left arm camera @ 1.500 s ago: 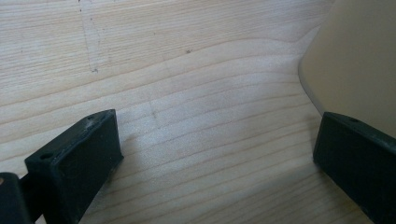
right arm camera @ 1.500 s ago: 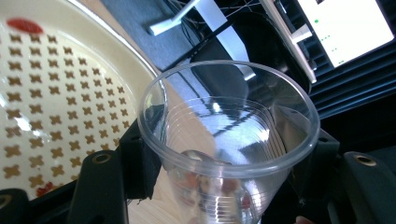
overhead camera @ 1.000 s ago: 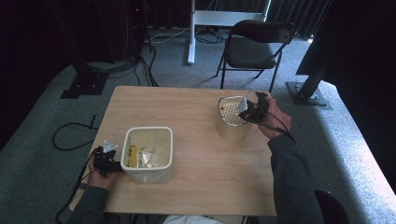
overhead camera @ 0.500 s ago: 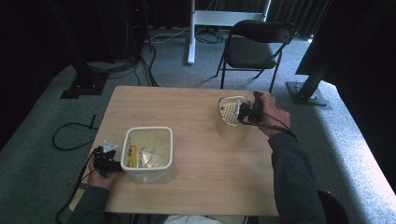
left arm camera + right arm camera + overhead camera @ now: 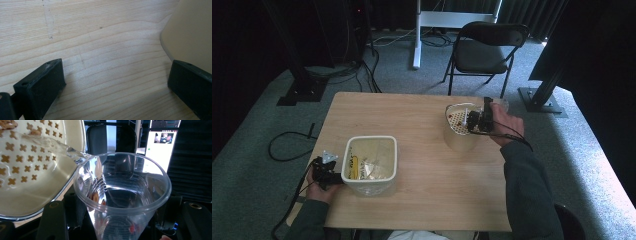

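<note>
Now you tip the cup at the strainer
Your right claw [image 5: 120, 220] grips the clear cup [image 5: 125, 195], rim touching the strainer [image 5: 32, 182]; your left claw [image 5: 112, 87] gapes wide on the tabletop [image 5: 100, 37]

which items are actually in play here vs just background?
In play:
- clear plastic cup, tipped in the right gripper, pouring water
- cream perforated strainer bowl catching the water
- cream square tub beside the open left gripper

Background:
- black folding chair
- white stand leg
- black floor cables
- lit monitor
</note>
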Demonstrator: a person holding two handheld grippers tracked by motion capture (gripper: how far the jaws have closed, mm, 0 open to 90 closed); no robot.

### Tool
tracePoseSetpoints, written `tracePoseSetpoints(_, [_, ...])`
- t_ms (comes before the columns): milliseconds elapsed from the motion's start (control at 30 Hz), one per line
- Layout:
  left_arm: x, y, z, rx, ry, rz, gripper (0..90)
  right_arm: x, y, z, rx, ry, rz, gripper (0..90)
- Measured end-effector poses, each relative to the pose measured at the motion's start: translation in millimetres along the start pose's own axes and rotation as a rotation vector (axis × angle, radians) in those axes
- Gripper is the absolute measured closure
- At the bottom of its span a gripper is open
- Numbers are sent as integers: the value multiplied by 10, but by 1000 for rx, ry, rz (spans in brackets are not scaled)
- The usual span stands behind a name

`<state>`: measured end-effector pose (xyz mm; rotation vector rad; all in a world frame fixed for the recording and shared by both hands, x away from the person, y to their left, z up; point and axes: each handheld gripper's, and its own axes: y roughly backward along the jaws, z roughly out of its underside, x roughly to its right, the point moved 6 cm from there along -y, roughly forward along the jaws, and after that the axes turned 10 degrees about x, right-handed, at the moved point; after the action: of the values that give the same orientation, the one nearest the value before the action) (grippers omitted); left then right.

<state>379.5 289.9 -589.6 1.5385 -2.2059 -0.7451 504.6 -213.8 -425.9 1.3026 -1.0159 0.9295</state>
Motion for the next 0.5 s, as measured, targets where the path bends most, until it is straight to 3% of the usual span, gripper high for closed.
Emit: tracePoseSetpoints(500, [-1, -1, -1, 0, -1, 1, 13, -7, 12, -61, -11, 90, 0, 366])
